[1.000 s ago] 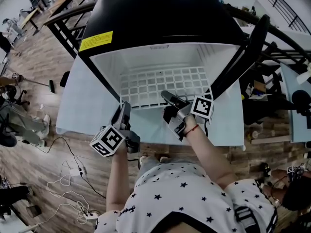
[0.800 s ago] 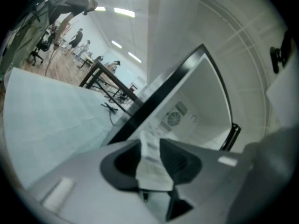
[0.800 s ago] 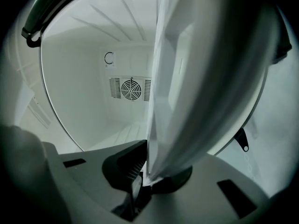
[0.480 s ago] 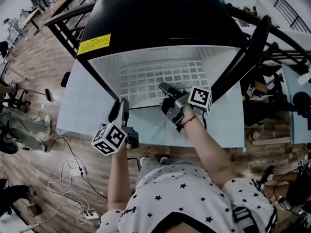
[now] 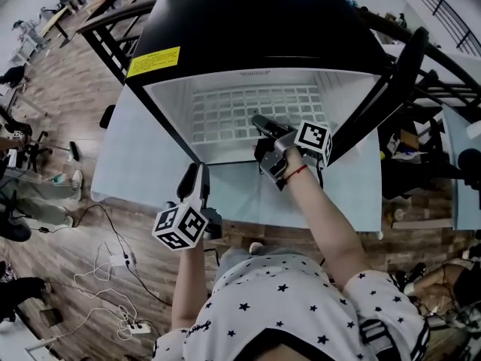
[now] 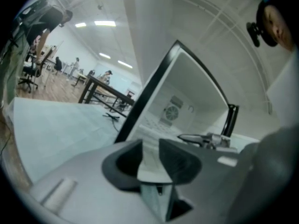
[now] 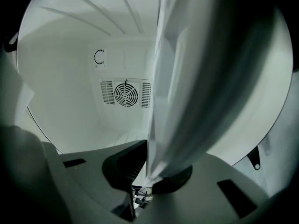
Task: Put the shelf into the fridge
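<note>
Right gripper (image 5: 261, 122) jaws pinch the shelf (image 5: 225, 115) edge.

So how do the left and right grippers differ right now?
The right gripper reaches inside the black fridge, shut on the white wire shelf; the left gripper hangs outside over the pale table, jaws apart, having just closed slightly on nothing. Both point toward the fridge.

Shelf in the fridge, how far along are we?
Mostly in: the shelf already lies inside the fridge. The right gripper is clamped on it. The left gripper, jaws just closing on nothing, hangs outside. Probably left: seat it, release.
</note>
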`<state>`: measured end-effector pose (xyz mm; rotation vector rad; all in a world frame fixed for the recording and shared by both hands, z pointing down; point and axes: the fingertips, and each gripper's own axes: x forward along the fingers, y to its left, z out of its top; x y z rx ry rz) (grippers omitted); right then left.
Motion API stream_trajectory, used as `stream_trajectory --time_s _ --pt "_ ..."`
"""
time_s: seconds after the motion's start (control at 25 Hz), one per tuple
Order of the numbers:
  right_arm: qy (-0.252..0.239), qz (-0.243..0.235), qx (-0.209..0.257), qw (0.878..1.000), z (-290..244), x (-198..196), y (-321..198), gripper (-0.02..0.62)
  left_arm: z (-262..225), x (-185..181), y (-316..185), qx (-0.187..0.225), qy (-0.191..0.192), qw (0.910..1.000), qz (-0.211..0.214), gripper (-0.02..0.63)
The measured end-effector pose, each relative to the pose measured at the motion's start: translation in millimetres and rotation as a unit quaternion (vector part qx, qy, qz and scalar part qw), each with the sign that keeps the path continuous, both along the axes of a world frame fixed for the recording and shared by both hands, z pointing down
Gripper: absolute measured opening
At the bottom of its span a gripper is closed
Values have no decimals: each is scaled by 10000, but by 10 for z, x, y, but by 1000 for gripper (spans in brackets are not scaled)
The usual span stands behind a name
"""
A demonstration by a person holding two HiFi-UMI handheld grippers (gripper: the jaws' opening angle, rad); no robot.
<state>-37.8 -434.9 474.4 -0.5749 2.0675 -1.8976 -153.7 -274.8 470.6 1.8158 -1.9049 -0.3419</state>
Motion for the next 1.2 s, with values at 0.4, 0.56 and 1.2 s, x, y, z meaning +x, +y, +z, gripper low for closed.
stream_trajectory --time_s 0.4,0.56,1.2 --pt "39 13 -33 10000 9 -51 -280 40 36 8 205 -147 -78 9998 -146 80" --pt "51 36 32 10000 5 -83 -370 40 23 -11 325 -179 -114 9996 -184 75" --pt "-322 514 417 9973 -98 137 -241 44 48 82 613 -351 -161 9992 -120 37"
